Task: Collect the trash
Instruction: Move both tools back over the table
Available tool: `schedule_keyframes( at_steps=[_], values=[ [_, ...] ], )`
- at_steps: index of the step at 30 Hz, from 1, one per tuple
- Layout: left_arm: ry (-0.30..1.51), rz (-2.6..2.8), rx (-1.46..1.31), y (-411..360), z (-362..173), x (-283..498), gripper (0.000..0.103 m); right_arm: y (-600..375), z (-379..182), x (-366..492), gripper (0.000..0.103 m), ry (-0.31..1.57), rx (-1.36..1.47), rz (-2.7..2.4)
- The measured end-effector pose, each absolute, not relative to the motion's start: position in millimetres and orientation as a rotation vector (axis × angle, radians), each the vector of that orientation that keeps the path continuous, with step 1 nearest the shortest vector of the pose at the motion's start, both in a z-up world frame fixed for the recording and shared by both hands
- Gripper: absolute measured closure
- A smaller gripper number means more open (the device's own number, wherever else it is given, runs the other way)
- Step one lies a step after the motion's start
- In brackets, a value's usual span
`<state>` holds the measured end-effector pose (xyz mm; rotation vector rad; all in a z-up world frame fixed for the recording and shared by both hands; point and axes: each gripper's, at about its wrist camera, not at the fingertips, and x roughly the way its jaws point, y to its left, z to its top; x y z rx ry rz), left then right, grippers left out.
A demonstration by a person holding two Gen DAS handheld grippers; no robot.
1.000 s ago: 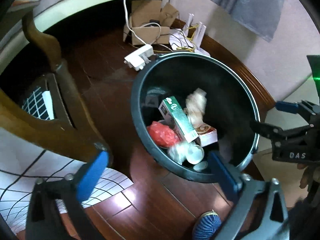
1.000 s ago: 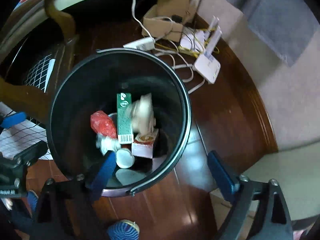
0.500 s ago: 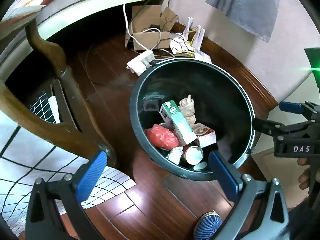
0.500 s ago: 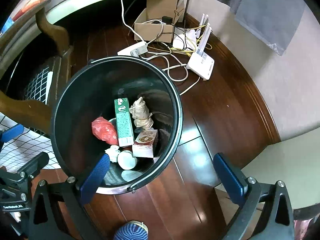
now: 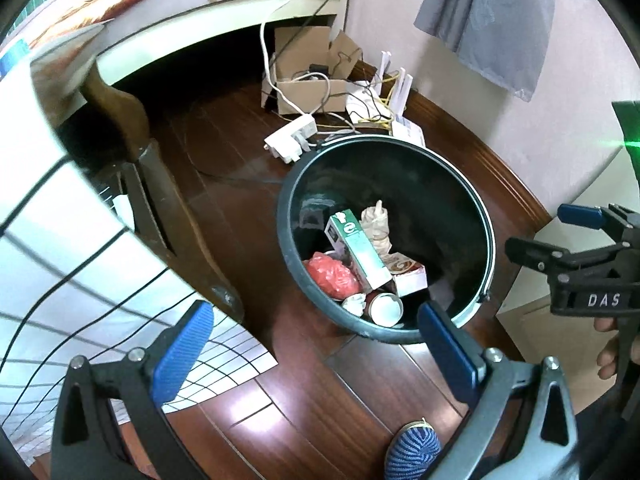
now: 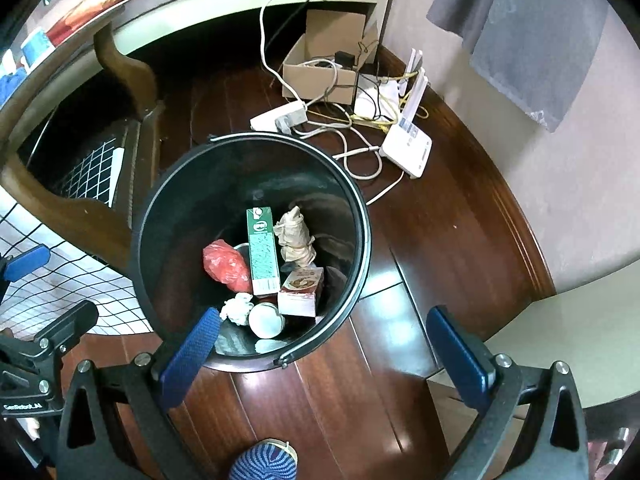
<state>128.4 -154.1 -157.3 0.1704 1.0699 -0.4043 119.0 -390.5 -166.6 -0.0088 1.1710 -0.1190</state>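
A black round bin (image 5: pixel 486 240) (image 6: pixel 360 216) stands on the dark wood floor. Inside lie a green carton (image 5: pixel 358 249) (image 6: pixel 262 250), a crumpled brown paper wad (image 5: pixel 376 227) (image 6: pixel 294 238), a red bag (image 5: pixel 332 276) (image 6: pixel 225 266), a small brown box (image 5: pixel 408 274) (image 6: pixel 301 292), a white cup (image 5: pixel 386 308) (image 6: pixel 266 320) and a white tissue (image 6: pixel 237 309). My left gripper (image 5: pixel 316 346) is open and empty above the bin's near left side. My right gripper (image 6: pixel 326 354) is open and empty above its near right side.
A wooden chair (image 5: pixel 160 200) with a grid-pattern cloth (image 5: pixel 80 300) stands left of the bin. Behind it lie a cardboard box (image 6: pixel 324 68), a power strip (image 6: pixel 280 118), a white router (image 6: pixel 408 148) and cables. A blue striped slipper toe (image 6: pixel 264 464) is below.
Both grippers have risen and drawn back from the bin, so it looks smaller. The brown paper wad has dropped and settled in the bin beside the green carton.
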Motion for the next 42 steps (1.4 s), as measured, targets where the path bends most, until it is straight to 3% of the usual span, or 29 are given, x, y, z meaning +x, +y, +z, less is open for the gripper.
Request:
schedule_keyframes(
  at_steps=[28,42],
  values=[
    [0.862,-0.238,0.017,-38.5,-62.1,97.5,0.001,-287.6,-52.3,117.7,0.0,0.813,-0.127,0.036],
    [0.822,-0.088,-0.047,36.9,-51.9,98.1,0.001,-206.7,-22.2,139.7,0.0,0.701,-0.136,0.174]
  ],
)
